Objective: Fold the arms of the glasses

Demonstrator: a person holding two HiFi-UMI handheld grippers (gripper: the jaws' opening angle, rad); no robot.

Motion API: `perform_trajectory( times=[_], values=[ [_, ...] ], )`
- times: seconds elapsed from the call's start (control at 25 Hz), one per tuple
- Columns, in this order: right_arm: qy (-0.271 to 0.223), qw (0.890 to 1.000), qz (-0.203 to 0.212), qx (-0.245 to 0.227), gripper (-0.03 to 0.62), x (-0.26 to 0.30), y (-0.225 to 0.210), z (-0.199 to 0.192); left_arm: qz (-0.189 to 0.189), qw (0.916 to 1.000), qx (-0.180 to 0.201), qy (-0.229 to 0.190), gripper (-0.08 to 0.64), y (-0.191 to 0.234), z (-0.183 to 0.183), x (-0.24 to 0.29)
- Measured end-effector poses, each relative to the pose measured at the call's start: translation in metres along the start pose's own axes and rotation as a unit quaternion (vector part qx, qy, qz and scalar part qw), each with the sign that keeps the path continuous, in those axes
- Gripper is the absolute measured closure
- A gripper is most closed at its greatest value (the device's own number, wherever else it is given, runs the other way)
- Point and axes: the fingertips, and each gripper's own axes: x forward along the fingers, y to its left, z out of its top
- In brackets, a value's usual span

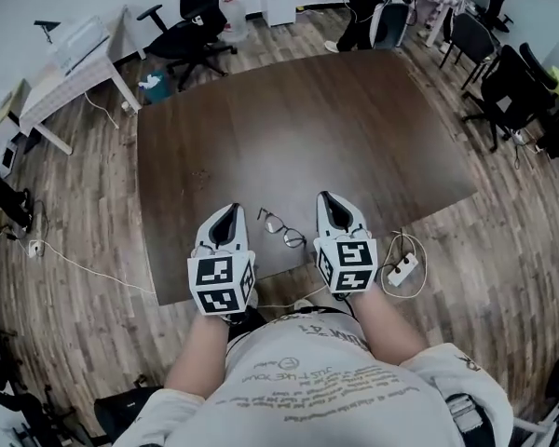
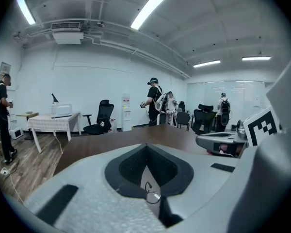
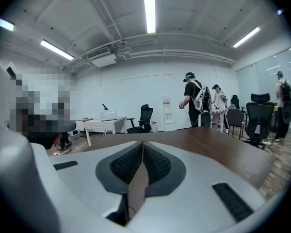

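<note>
A pair of thin dark-framed glasses (image 1: 281, 228) lies on the dark brown table (image 1: 307, 128) near its front edge, between my two grippers. In the head view its arms look spread out from the frame. My left gripper (image 1: 230, 210) rests just left of the glasses with its jaws shut and empty. My right gripper (image 1: 327, 198) sits just right of them, also shut on nothing. In the left gripper view (image 2: 146, 147) one lens of the glasses (image 2: 153, 196) shows through the slit below the closed tips. The right gripper view (image 3: 142, 143) shows closed tips over bare table.
A white power strip (image 1: 402, 268) with a cable lies on the wood floor by the table's front right corner. Black office chairs (image 1: 194, 28) and a white desk (image 1: 70, 73) stand at the back left, more chairs (image 1: 508, 87) at the right. People (image 2: 154, 101) stand beyond the table's far end.
</note>
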Motion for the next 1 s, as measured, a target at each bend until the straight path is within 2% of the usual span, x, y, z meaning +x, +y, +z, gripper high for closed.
perform_trajectory(
  times=[0.2, 0.4, 0.64, 0.76, 1.0],
  values=[
    [0.000, 0.998, -0.068, 0.011, 0.575, 0.004, 0.005, -0.001, -0.073, 0.9971, 0.020, 0.008, 0.546, 0.012, 0.003, 0.022],
    [0.005, 0.991, -0.131, 0.023, 0.575, -0.001, 0.015, -0.014, -0.138, 0.9899, 0.029, 0.020, 0.546, 0.021, -0.007, 0.033],
    [0.000, 0.980, -0.196, 0.042, 0.575, -0.024, 0.027, -0.036, -0.215, 0.9751, 0.031, 0.045, 0.546, 0.025, -0.026, 0.041],
    [0.016, 0.971, -0.233, 0.049, 0.575, -0.043, 0.029, -0.057, -0.249, 0.9659, 0.042, 0.057, 0.546, 0.015, -0.034, 0.042],
    [0.051, 0.963, -0.261, 0.049, 0.575, -0.053, 0.032, -0.104, -0.284, 0.9542, 0.057, 0.073, 0.546, 0.006, -0.058, 0.042]
  ],
)
